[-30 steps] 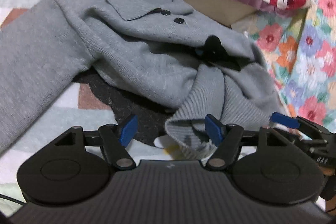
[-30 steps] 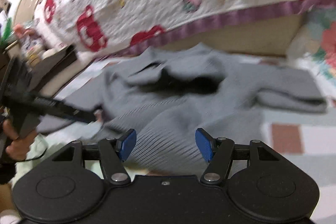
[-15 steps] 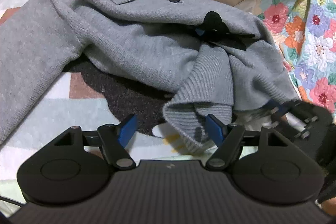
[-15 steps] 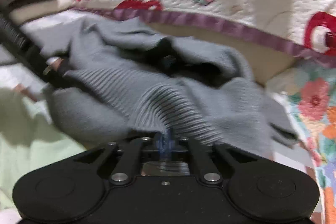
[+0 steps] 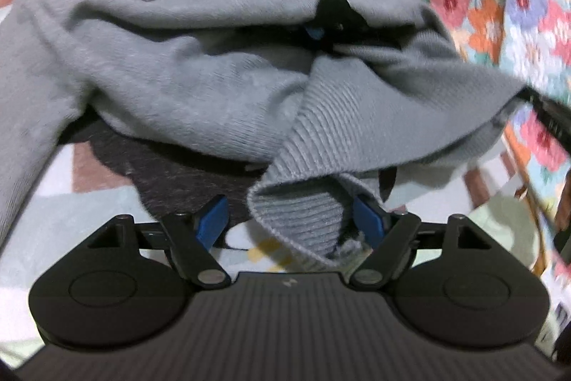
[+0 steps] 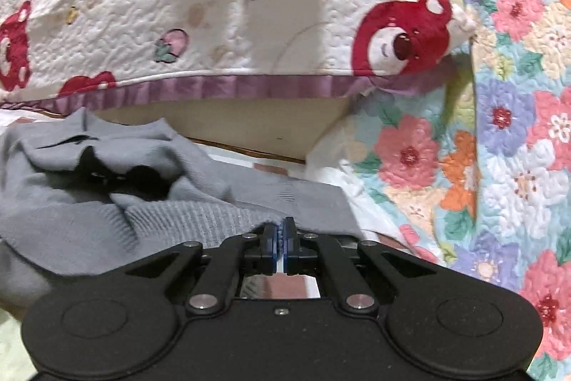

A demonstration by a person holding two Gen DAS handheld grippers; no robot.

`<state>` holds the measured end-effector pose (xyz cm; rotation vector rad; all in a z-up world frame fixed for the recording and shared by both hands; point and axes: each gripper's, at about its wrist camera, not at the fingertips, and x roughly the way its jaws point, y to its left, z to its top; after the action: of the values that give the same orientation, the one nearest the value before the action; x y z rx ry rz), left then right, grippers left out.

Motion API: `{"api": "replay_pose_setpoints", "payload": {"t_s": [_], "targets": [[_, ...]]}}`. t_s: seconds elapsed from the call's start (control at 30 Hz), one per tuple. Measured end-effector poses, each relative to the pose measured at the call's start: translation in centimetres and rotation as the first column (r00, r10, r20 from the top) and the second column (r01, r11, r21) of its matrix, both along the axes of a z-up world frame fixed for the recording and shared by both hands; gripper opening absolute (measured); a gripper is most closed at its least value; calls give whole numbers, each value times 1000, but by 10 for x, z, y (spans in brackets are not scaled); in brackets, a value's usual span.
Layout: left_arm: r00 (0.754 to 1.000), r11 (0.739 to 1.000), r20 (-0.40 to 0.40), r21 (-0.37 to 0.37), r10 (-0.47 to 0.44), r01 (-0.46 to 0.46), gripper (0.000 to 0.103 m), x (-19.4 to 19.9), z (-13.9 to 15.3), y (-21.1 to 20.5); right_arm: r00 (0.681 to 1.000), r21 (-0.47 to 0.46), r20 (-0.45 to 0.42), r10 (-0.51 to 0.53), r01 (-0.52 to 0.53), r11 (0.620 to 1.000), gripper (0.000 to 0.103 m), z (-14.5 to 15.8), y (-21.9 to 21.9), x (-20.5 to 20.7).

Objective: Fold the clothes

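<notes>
A grey knit sweater (image 5: pixel 178 77) with a collar and dark buttons lies rumpled on the patterned bedspread (image 5: pixel 46 213). Its ribbed hem (image 5: pixel 303 202) droops between the blue pads of my left gripper (image 5: pixel 291 224), which stands open around it. In the right wrist view my right gripper (image 6: pixel 282 238) is shut on the ribbed edge of the sweater (image 6: pixel 200 220) and holds it lifted. The right tool (image 5: pixel 549 120) shows as a dark blur at the right edge of the left wrist view.
A white quilt with red bears (image 6: pixel 249 6) and a purple border hangs behind the sweater. A floral quilt (image 6: pixel 499 131) fills the right side. A dark grey patch (image 5: pixel 171 174) lies under the sweater.
My right gripper went from open to shut on the ribbed hem and pulled it right and up. The left gripper moved in, and the hem now hangs between its open pads.
</notes>
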<state>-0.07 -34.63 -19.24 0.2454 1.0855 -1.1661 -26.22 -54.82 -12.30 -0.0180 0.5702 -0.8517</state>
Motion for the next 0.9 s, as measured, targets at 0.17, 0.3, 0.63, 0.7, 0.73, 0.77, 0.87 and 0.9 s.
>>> {"api": "replay_pose_setpoints", "payload": {"t_s": [0.17, 0.3, 0.63, 0.7, 0.73, 0.77, 0.87, 0.9], "targets": [[999, 999, 1, 4, -43, 43, 75, -1, -5, -8, 996, 89, 84, -42, 34, 995, 1, 2, -17, -15], [996, 996, 25, 5, -90, 89, 4, -7, -5, -14, 984, 194, 159, -77, 45, 980, 1, 2, -33, -24], [991, 998, 131, -66, -1, 10, 8, -3, 16, -20, 983, 318, 171, -71, 13, 948, 32, -30, -24, -25], [994, 998, 110, -68, 19, -11, 8, 1, 16, -22, 986, 330, 146, -80, 28, 944, 36, -37, -22, -23], [995, 997, 99, -69, 29, -22, 12, 3, 16, -23, 986, 344, 144, -88, 33, 938, 40, -40, -21, -24], [995, 997, 88, -70, 39, -33, 15, 6, 16, -25, 983, 366, 154, -98, 35, 930, 44, -42, -21, -26], [997, 995, 51, -73, 66, -62, 39, 11, 14, -27, 973, 444, 189, -132, 36, 895, 57, -50, -21, -32], [997, 995, 23, -76, 72, -70, 47, 12, 11, -24, 969, 471, 200, -145, 35, 882, 58, -52, -21, -34]]}}
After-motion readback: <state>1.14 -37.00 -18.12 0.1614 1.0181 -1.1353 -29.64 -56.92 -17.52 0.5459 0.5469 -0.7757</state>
